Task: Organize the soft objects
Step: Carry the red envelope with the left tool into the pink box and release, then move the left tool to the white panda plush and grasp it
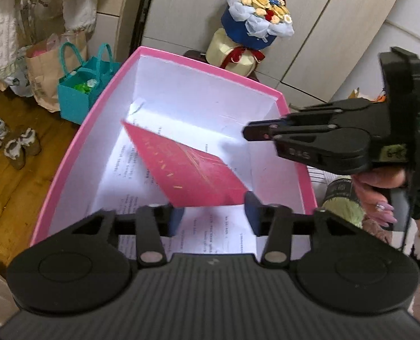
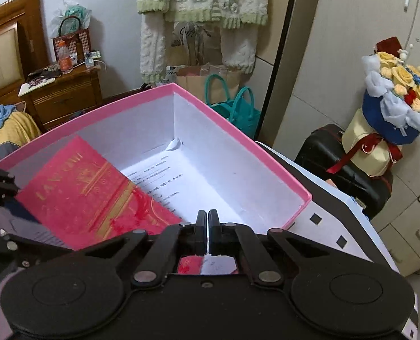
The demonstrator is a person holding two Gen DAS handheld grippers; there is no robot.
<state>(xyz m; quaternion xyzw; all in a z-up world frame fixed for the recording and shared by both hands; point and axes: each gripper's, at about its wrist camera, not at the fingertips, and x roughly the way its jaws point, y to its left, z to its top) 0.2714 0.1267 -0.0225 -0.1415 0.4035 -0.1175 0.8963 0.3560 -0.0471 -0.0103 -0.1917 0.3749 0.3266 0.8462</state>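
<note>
A red card with gold lettering lies tilted inside an open pink box with white walls, over printed sheets lining the bottom. The left tongs hang spread above the box's near end, their blue pads either side of the card's lower edge and apart from it. The right tongs, pressed together with nothing between them, reach in over the box's other long wall, held by a hand with painted nails. A flower bouquet stands on a black suitcase beyond, and a teal bag sits on the wooden floor.
</note>
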